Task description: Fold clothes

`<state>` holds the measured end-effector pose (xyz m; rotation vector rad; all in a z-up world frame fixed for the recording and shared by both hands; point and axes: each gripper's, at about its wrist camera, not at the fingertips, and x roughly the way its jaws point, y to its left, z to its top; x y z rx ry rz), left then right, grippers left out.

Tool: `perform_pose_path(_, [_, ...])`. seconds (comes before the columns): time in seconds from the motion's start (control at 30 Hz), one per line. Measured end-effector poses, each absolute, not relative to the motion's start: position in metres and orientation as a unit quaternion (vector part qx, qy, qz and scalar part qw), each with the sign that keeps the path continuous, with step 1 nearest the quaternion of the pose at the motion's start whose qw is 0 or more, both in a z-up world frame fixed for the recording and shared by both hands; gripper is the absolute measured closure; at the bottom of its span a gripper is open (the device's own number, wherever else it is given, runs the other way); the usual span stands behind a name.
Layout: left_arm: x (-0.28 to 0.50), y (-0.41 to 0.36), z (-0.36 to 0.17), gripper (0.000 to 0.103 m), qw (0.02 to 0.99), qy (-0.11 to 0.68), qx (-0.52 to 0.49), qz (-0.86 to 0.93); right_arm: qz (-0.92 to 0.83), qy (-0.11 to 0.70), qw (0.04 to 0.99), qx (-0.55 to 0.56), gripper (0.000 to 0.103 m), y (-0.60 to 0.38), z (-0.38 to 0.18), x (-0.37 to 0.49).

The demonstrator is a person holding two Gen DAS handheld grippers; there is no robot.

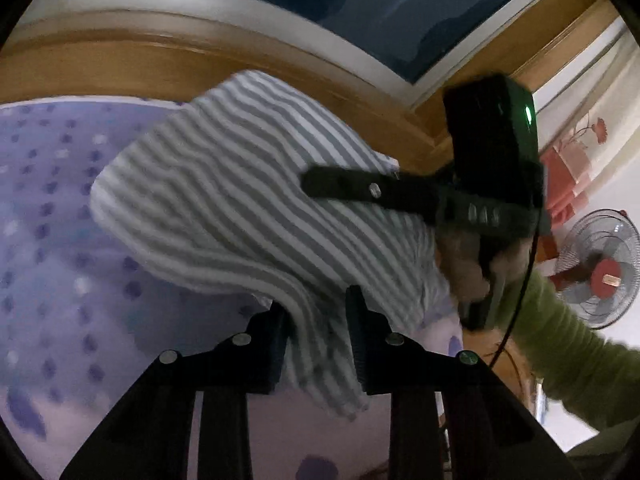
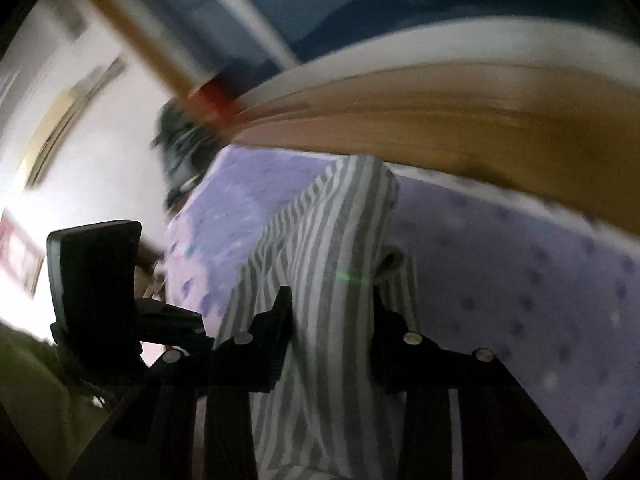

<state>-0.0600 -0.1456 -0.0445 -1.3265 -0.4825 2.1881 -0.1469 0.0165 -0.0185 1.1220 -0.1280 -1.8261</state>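
A grey-and-white striped garment [image 1: 224, 200] is lifted off the bed, and both grippers hold it. In the left wrist view my left gripper [image 1: 316, 316] is shut on a hanging fold that runs down between its fingers. My right gripper [image 1: 320, 186] reaches in from the right onto the garment's upper edge. In the right wrist view, which is blurred, the striped garment [image 2: 332, 220] fills the gap of my right gripper [image 2: 332, 308], which is shut on it. The left gripper's black housing [image 2: 92, 280] shows at the left.
Under the cloth lies a purple dotted bedsheet [image 1: 60, 220] [image 2: 520, 280]. A wooden headboard [image 1: 160, 52] [image 2: 440, 112] curves behind it. A standing fan [image 1: 604, 268] is at the right. A green sleeve [image 1: 568, 360] leads to the hand on the right gripper.
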Motion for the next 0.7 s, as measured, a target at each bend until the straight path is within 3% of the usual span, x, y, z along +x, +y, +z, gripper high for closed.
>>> perform_pose_path(0.2, [-0.034,-0.174,-0.067,0.076,0.214,-0.213,-0.520,0.799,-0.681,0.068,0.563,0.463,0.069,-0.063,-0.016,-0.138])
perform_pose_path(0.33, [-0.032,-0.186,-0.090,0.076,0.224,-0.234,-0.563,0.761,-0.677,0.144,0.527,0.493,0.065,-0.092,-0.053,-0.143])
perform_pose_path(0.43, [-0.024,-0.196,-0.078,0.076,0.226,-0.214,-0.554,0.772,-0.707,0.110,0.494,0.495,0.056,-0.079,-0.053,-0.150])
perform_pose_path(0.6, [-0.021,-0.222,-0.049,0.075,0.226,-0.156,-0.529,0.803,-0.789,0.058,0.411,0.452,0.051,-0.040,-0.022,-0.145])
perform_pose_path(0.7, [-0.035,-0.239,-0.042,0.064,0.245,-0.132,-0.521,0.807,-0.835,0.005,0.332,0.440,0.042,-0.015,-0.008,-0.124])
